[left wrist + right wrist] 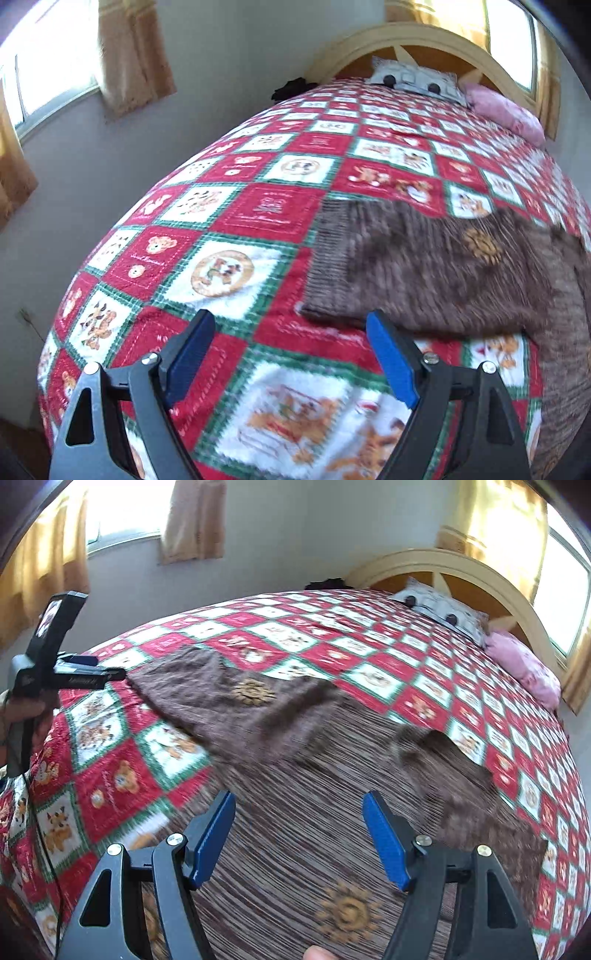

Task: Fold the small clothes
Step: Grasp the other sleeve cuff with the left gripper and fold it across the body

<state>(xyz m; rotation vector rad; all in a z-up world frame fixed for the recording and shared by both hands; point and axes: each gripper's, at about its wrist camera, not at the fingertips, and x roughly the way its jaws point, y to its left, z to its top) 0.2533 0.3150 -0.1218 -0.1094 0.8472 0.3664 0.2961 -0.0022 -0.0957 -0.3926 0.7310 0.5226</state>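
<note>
1. Brown knitted sweater (295,812) lies spread on the bed, body nearest the right camera, one sleeve (207,690) reaching out to the far left, the other sleeve (461,786) bunched at the right. Small tan sun motifs on the knit. Parts are motion-blurred.
2. In the left view the left sleeve's ribbed cuff (325,258) lies flat on the quilt, its near edge just ahead of the open fingers.
3. Handling, by judgement: soft, light, limp knit; it will drape and stretch rather than hold shape, and should drag a little on the quilt. Nothing fragile. The ribbed cuff and hem edges look like the firmest places to pinch; the loose middle would only bunch.
4. Left gripper (291,339): fingers spread wide, holding nothing, over bare quilt just near-left of the cuff.
5. Right gripper (299,827): fingers likewise wide apart and empty, hovering over the sweater body. I cannot tell whether they touch it.
6. Folding appears barely begun: the sleeves are not yet laid over the body.
7. Red, white and green patchwork quilt (122,782) covers the bed. Far end: grey pillow (443,613), pink pillow (524,664), arched headboard (480,572). Curtained windows behind.
</note>
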